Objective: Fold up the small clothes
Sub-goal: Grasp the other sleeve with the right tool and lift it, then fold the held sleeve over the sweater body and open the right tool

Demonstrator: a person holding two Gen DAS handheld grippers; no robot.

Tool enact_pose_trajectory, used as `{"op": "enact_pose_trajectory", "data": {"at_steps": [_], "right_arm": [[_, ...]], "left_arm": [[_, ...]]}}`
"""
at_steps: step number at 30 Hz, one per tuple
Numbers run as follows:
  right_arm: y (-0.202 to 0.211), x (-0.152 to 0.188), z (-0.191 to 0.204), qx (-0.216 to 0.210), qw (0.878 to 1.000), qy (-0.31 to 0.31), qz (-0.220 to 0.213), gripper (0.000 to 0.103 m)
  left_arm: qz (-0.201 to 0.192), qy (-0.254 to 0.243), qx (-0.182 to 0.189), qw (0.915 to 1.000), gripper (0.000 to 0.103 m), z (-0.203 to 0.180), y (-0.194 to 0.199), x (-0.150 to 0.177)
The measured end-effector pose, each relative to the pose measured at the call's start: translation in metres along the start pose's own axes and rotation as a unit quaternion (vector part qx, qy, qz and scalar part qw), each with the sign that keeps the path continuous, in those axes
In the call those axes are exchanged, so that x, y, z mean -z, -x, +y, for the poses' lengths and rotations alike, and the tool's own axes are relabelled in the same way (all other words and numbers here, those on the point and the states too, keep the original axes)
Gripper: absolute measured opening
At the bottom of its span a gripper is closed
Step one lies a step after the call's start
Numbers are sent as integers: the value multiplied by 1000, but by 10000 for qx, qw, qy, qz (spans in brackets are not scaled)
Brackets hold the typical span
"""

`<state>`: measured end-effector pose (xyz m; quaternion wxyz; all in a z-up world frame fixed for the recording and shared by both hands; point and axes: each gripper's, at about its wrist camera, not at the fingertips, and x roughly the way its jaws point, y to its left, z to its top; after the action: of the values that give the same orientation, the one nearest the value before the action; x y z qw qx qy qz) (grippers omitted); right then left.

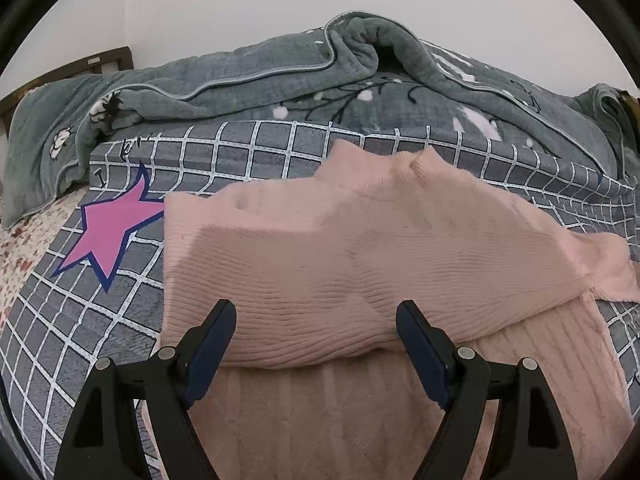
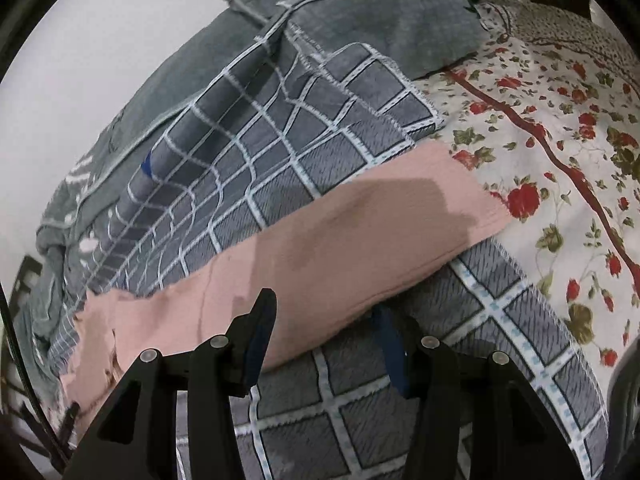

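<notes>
Black fingers of left gripper (image 1: pixel 316 322) fill bottom of left wrist view, jaws spread wide w/ nothing held; blue pads clear of fabric on both sides. Between and beyond them lies pink ribbed sweater (image 1: pixel 340 256), spread on grey checked blanket (image 1: pixel 240 148). Sweater's upper part is folded over lower part, fold edge running across just ahead of fingertips. Collar points away from camera toward rumpled grey-green quilt (image 1: pixel 280 76) at far side. One sleeve (image 1: pixel 604 272) trails off to right. Pink star print (image 1: pixel 114 232) on blanket sits just left of sweater, touching its edge. Dark wooden headboard (image 1: pixel 108 60) visible at far left against white wall.

Right wrist view: right gripper (image 2: pixel 324 312) approx half open, jaws apart. Pink sleeve (image 2: pixel 320 248) lies diagonally across checked blanket (image 2: pixel 360 412), its near edge passing between the fingers; left finger overlaps the fabric, right blue pad at its edge. Contact cannot be confirmed; no pinch seen. Sleeve cuff end reaches onto white floral sheet (image 2: pixel 560 152) w/ red roses, at right. Grey-green quilt (image 2: pixel 360 12) bunched at top.
</notes>
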<state>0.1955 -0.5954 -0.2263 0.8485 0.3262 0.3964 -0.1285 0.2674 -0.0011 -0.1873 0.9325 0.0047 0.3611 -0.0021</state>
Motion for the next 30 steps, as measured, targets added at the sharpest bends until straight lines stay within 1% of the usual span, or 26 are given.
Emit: {"op": "enact_pose_trajectory", "data": {"at_steps": [1, 3, 5, 7, 10, 12, 14, 16, 17, 18, 20, 23, 26, 28, 30], "right_arm": [[-1, -3, -2, -6, 10000, -49, -39, 47], [-2, -8, -4, 203, 9997, -78, -145, 38], [-3, -12, -3, 541, 9982, 48, -246, 6], [-1, -13, 7, 683, 9965, 377, -317, 6], [21, -9, 37, 976, 9888, 852, -745, 6], [41, -6, 65, 965, 9828, 1176, -1048, 6], [58, -3, 94, 916, 9767, 1481, -1258, 6], [73, 2, 132, 876, 9684, 1814, -1470, 6], [79, 6, 149, 819, 9653, 1949, -1533, 6], [86, 10, 173, 675, 9625, 2087, -1594, 6], [89, 17, 210, 443, 9593, 2265, -1630, 6], [90, 39, 274, 36, 9514, 2599, -1650, 6], [80, 77, 347, -531, 9377, 3100, -1476, 6], [67, 108, 389, -894, 9287, 3358, -1294, 6], [48, 142, 428, -1190, 9209, 3576, -997, 6]], "left_arm": [[10, 32, 29, 10000, 81, 1, 0, 0], [22, 84, 76, 9999, 81, 3, -1, 0], [45, 160, 135, 9998, 81, 6, -1, 0], [67, 234, 191, 9995, 81, 9, -2, 0], [86, 381, 294, 9988, 81, 15, -1, 0], [44, 523, 361, 9980, 81, 23, 3, -1], [-60, 649, 422, 9970, 81, 32, 11, -2], [-190, 683, 341, 9969, 81, 44, 18, -3], [-257, 688, 259, 9970, 82, 50, 22, -4], [-303, 691, 161, 9970, 83, 58, 26, -5], [-373, 715, -18, 9967, 83, 74, 32, -6], [-431, 753, -380, 9955, 87, 103, 37, -5], [-231, 740, -777, 9940, 87, 131, 34, -3], [-187, 862, -812, 9928, 87, 153, 37, 0], [-177, 979, -819, 9917, 87, 171, 41, 6]]}}
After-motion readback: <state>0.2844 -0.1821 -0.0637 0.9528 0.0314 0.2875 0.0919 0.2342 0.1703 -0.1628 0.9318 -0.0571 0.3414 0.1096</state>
